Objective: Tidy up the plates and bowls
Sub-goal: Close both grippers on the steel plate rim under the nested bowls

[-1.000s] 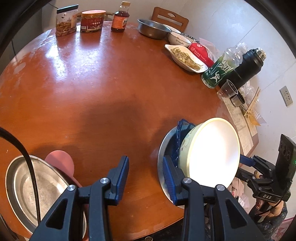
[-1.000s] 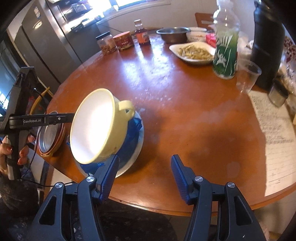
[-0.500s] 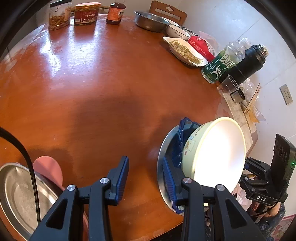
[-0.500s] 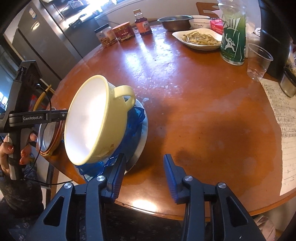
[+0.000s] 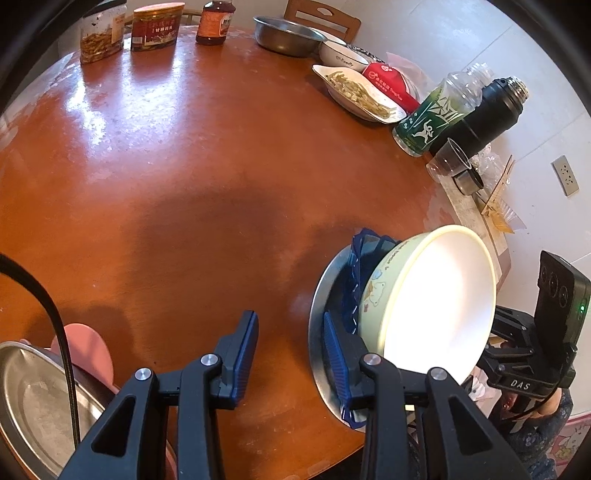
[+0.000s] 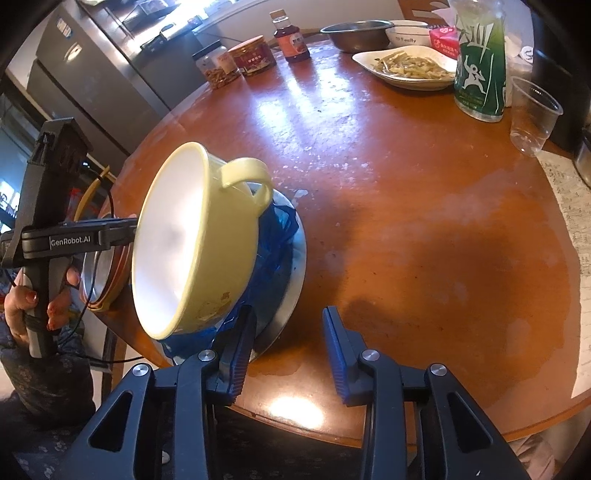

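A pale yellow bowl with a handle (image 6: 192, 243) leans tilted on a blue plastic dish (image 6: 275, 236), which lies on a steel plate (image 6: 295, 273) at the near edge of the round wooden table. The bowl also shows in the left wrist view (image 5: 428, 295), with the blue dish (image 5: 360, 258) and steel plate (image 5: 321, 314) under it. My left gripper (image 5: 290, 360) is open and empty, its right finger at the steel plate's rim. My right gripper (image 6: 290, 350) is open and empty, its left finger by the plate's near edge. A second steel plate (image 5: 33, 402) on a pink dish (image 5: 86, 345) sits at the left.
At the far side stand jars (image 5: 101, 33), a sauce bottle (image 5: 214, 22), a steel basin (image 5: 286, 35), a white bowl (image 5: 341, 55), a dish of food (image 5: 358, 92), a green bottle (image 5: 432, 118), a black flask (image 5: 487, 110) and a plastic cup (image 6: 532, 114). Papers lie at the right edge.
Both grippers have moved a little closer to the stack with the yellow bowl. The right gripper's jaws have narrowed somewhat. The bowl stays tilted on the blue dish.
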Demonstrator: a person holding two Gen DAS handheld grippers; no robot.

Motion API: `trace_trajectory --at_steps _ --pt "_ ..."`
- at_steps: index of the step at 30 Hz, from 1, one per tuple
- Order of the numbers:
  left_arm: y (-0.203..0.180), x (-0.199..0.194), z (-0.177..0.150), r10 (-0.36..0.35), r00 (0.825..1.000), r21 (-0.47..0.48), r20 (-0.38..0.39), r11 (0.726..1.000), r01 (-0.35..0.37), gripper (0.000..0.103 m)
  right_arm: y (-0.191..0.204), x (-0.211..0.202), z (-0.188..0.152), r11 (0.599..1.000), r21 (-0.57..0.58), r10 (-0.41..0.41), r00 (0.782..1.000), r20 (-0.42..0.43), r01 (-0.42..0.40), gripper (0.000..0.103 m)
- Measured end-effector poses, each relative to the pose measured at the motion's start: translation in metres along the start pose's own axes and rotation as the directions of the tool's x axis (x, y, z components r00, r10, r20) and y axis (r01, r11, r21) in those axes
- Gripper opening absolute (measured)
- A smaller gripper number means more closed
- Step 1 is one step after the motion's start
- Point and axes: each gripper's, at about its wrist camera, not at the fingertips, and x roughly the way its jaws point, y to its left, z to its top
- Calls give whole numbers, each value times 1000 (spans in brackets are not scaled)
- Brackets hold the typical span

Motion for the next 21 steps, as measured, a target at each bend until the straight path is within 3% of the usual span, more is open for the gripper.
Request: trace_trajectory --at_steps 11,14,21 --pt "-3 3 -5 -34 999 -5 -20 999 34 34 -14 -2 14 1000 -7 23 1000 -5 -23 30" --pt "-5 5 -4 -74 997 2 -32 997 74 20 -13 -1 16 1000 -13 25 1000 -4 -25 29" --pt "-7 5 -2 -80 996 -12 -37 997 79 15 -13 0 14 999 -7 35 999 6 -35 28"
